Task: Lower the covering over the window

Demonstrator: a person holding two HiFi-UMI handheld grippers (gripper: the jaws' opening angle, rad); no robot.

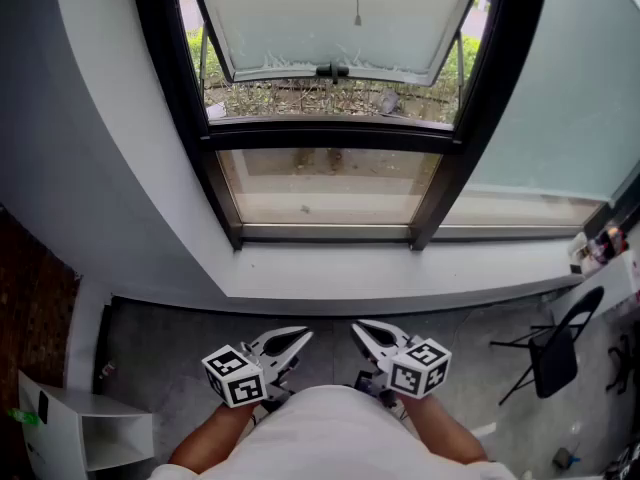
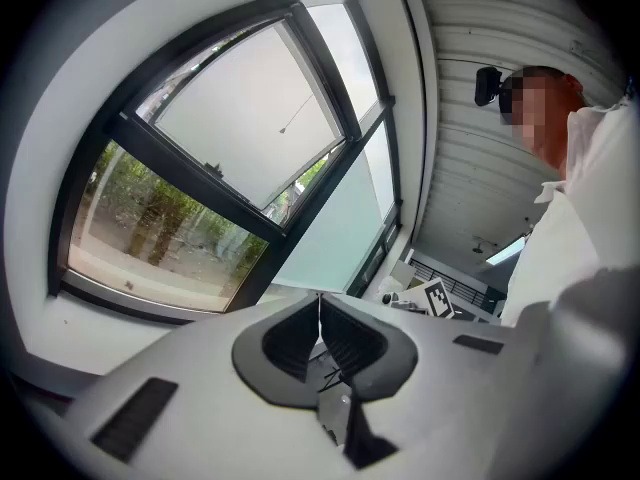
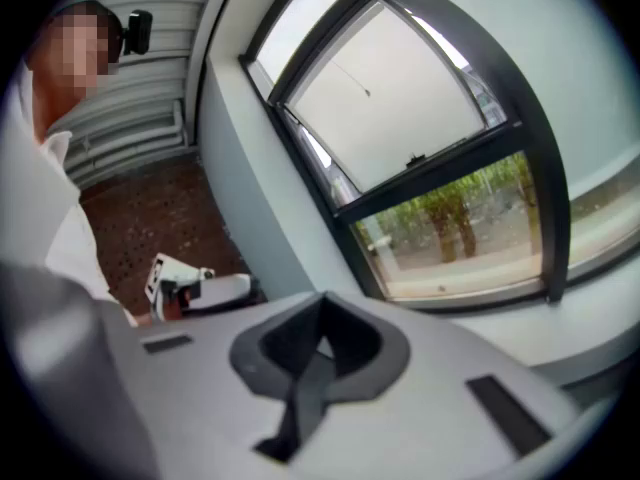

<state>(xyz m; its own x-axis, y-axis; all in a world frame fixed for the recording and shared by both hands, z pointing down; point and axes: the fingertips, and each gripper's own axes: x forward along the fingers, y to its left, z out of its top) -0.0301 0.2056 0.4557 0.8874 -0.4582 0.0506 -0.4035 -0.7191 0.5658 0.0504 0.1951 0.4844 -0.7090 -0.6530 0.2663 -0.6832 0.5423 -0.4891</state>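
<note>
A black-framed window (image 1: 335,133) fills the wall ahead, its upper sash tilted outward with a pale pane (image 1: 330,13). A thin pull cord (image 1: 357,3) hangs in front of that pane; the same cord (image 2: 290,118) shows in the left gripper view, and the cord (image 3: 352,78) also shows in the right gripper view. The covering itself lies above the frames and is hidden. My left gripper (image 1: 300,336) and right gripper (image 1: 362,330) are held low by my waist, far below the cord. Both are shut and hold nothing; the left gripper (image 2: 320,300) and the right gripper (image 3: 320,308) have their jaws together.
A wide white sill (image 1: 400,268) runs under the window. A frosted panel (image 1: 570,98) stands to its right. A black folding chair (image 1: 555,353) sits at the lower right and a white shelf unit (image 1: 90,433) at the lower left.
</note>
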